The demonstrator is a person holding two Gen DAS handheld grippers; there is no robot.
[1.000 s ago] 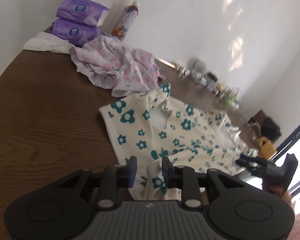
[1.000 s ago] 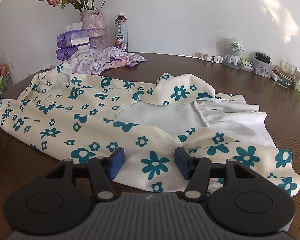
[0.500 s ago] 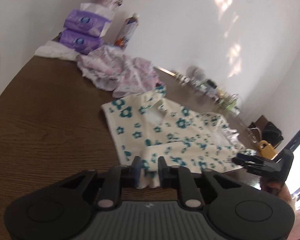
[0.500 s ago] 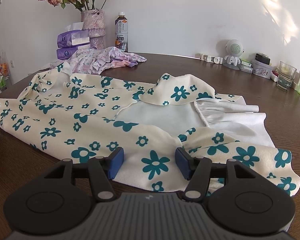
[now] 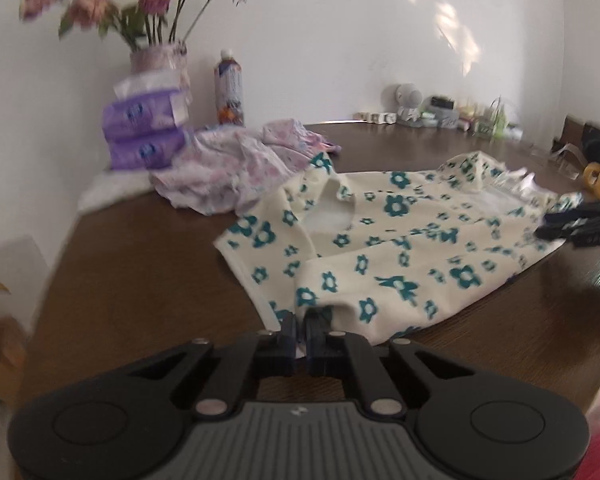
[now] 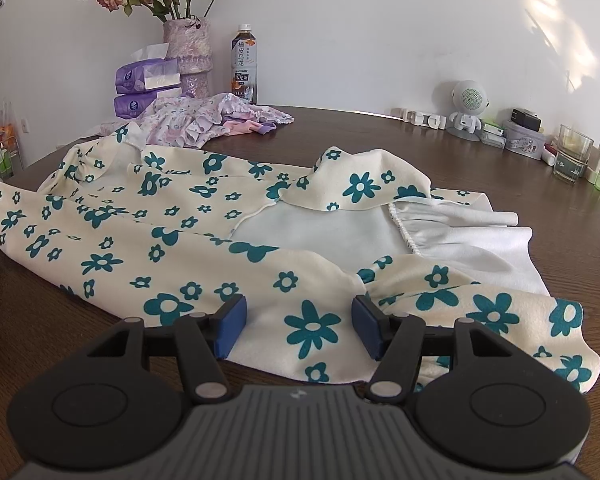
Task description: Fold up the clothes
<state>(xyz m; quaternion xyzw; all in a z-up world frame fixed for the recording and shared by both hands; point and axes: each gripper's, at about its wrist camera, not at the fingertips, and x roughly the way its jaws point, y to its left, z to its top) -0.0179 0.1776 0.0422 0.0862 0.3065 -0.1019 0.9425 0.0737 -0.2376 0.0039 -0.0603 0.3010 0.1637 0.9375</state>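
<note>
Spreading across a dark brown wood-grain desk [image 6: 460, 148] set against a plain white wall [image 6: 380, 20] with sun patches. Backed by a mottled purple vase of dried pink roses [image 6: 188, 56], two stacked purple tissue packs [image 6: 140, 88], a brown tea bottle with a white cap [image 6: 244, 66], a small white robot-shaped figure [image 6: 466, 112] and a clear drinking glass [image 6: 572, 156] along the far edge. Heaped near the vase: a crumpled pale lilac floral garment [image 6: 196, 120].

Lying mid-desk: a cream fleece garment with teal flower print [image 6: 148, 232], long axis running left to right in the right wrist view, collar end toward the left beside the lilac heap, its right end turned back to show the white lining.

Pinched shut on the garment's near edge: the left gripper [image 5: 300, 330], fingers [image 5: 316, 328] almost touching with cloth between them.

Resting wide open over the near hem: the right gripper [image 6: 298, 330], blue-padded fingers [image 6: 230, 330] either side of a large teal flower, not closing on the cloth.
</note>
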